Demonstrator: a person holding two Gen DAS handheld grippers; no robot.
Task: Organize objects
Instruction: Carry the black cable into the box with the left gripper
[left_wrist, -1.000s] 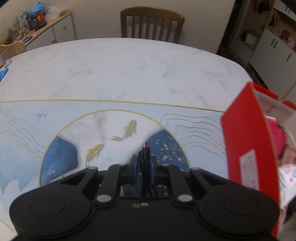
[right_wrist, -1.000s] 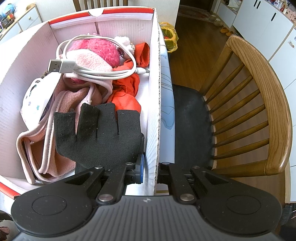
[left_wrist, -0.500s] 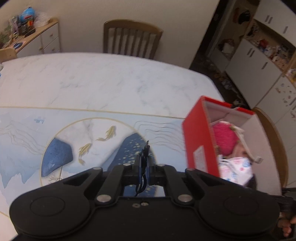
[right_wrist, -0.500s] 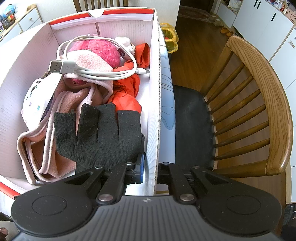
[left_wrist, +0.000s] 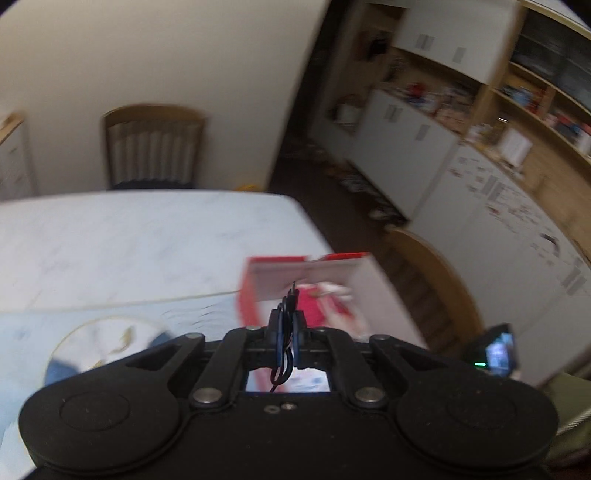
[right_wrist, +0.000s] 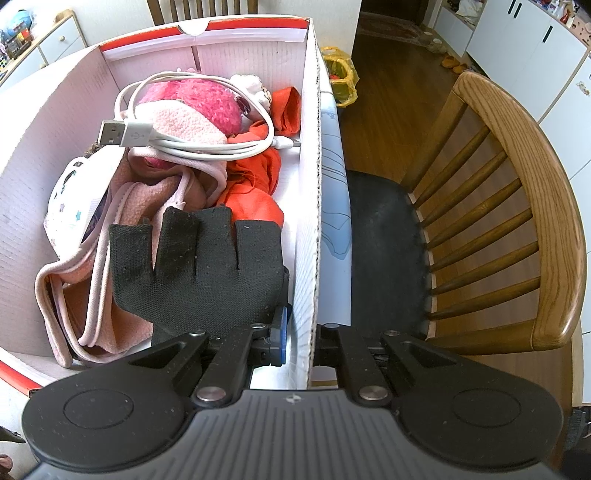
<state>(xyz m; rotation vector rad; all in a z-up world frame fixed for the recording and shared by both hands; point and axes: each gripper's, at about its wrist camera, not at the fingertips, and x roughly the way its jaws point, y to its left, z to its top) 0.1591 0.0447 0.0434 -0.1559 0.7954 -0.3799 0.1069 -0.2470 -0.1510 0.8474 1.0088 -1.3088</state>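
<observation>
Above the bench (left_wrist: 122, 236), a black cable (left_wrist: 286, 325) is pinched tight in the left claw (left_wrist: 287, 334), with the box (left_wrist: 364, 291) at 12 o'clock. The box's side wall (right_wrist: 312, 206) is clamped in the right claw (right_wrist: 301, 332), a black glove (right_wrist: 199, 269) lying inside at 10 o'clock.

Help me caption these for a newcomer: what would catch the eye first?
The red-rimmed box crammed with soft things fills the right wrist view, a white USB cable coiled on a pink plush and a black glove nearest the camera. The right gripper straddles the box's wall, beside a wooden chair. In the blurred left view, the left gripper pinches a thin black cable ahead of the box.
</observation>
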